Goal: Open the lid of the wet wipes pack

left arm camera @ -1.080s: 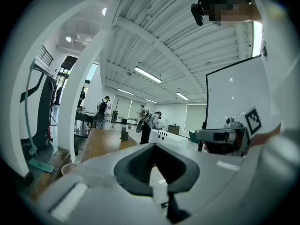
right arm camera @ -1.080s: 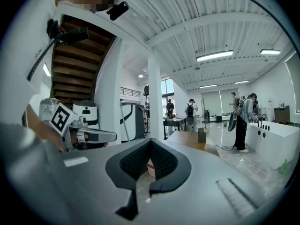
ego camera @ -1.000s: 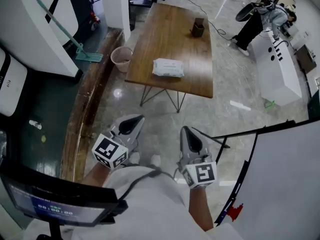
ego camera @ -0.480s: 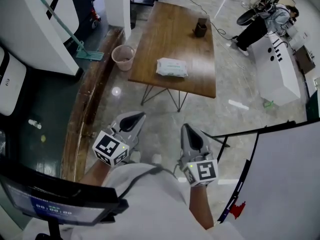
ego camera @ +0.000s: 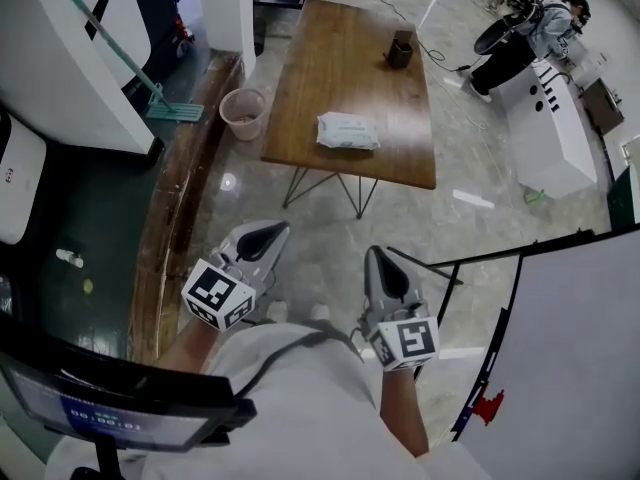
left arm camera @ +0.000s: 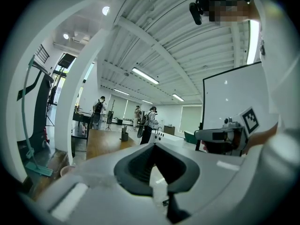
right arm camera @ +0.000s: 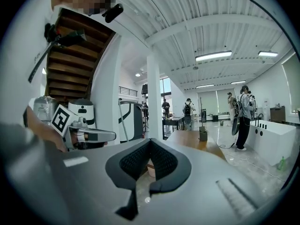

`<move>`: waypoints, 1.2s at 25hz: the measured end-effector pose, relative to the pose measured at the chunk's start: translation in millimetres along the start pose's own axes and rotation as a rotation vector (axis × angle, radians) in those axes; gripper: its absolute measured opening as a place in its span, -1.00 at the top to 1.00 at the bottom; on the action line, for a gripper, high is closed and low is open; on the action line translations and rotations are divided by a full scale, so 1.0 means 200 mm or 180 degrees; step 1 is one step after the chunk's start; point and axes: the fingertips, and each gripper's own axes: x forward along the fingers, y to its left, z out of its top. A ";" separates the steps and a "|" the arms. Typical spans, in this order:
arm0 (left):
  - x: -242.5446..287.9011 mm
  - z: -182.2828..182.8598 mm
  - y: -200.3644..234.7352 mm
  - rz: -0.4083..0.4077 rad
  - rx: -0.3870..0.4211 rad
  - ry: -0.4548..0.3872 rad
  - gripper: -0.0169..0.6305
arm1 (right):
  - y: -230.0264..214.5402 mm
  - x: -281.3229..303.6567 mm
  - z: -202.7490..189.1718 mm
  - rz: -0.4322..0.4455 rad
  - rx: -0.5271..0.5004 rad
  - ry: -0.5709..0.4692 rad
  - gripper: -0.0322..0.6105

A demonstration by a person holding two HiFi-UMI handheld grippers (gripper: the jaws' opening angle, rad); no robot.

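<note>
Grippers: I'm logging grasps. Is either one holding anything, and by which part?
Nothing is held: left gripper and right gripper are shut, empty; the wet wipes pack lies on the table ahead.

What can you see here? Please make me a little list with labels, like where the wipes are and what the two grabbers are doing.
Wet wipes pack: lying flat on the table, untouched; lid too small to make out
Table: wooden, across the floor from the person
Dark cup: at the table's far end
Pink bin: on the floor beside the table
Left gripper: jaws together, empty, far from the pack
Right gripper: jaws together, empty, far from the pack
</note>
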 end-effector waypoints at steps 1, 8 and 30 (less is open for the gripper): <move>-0.01 0.00 0.01 -0.0001 0.0007 0.0004 0.93 | 0.01 0.01 0.00 -0.0013 -0.0011 0.0013 0.87; -0.06 -0.02 0.06 -0.0077 0.0046 0.0037 0.93 | 0.01 0.01 -0.04 -0.0167 -0.0022 0.0097 0.87; 0.05 -0.03 0.25 0.0029 0.0029 0.0063 0.93 | -0.08 0.25 -0.03 -0.0038 -0.0014 0.0069 0.87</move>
